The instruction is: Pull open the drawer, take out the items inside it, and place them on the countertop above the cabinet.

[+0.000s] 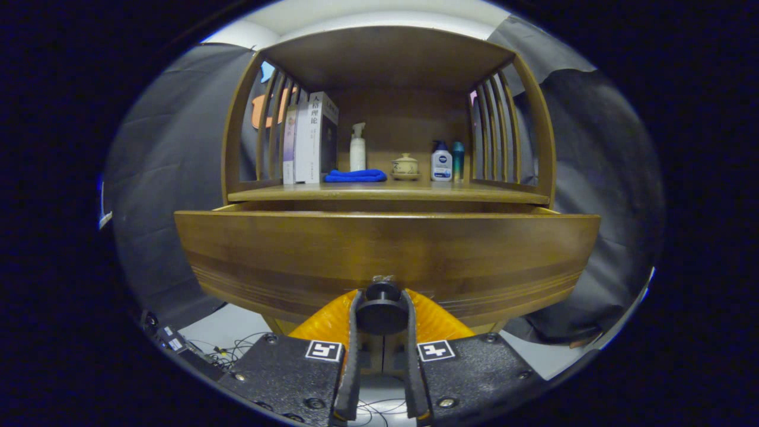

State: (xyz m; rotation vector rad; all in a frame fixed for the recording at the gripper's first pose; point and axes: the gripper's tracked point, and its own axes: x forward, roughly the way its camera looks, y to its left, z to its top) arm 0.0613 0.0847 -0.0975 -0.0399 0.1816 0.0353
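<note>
Black cloth walled the booth on both sides, and a pale floor with loose cables (pixel 228 350) lay at about seven o'clock from the fingers. In the gripper view, a wooden cabinet (pixel 388 118) with slatted sides stood straight ahead at twelve o'clock. Its countertop (pixel 388 193) carried a row of things: upright books (pixel 309 139) at eleven o'clock, a folded blue cloth (pixel 356 175) just beside them, a white spray bottle (pixel 357 148) behind the cloth, a small lidded pot (pixel 405 166) near the middle, and a white lotion bottle (pixel 442 162) touching a teal can (pixel 458 160) at one o'clock.

Below the countertop the drawer (pixel 388 255) stood pulled out, its broad front panel facing the camera; a dark gap showed between the panel's top edge and the cabinet, but the inside of the drawer was hidden.

The gripper (pixel 381 314) was closed narrowly on the drawer's round black knob (pixel 381 312), one finger pressing each side of it, with the knob low on the panel at twelve o'clock from the fingers.
</note>
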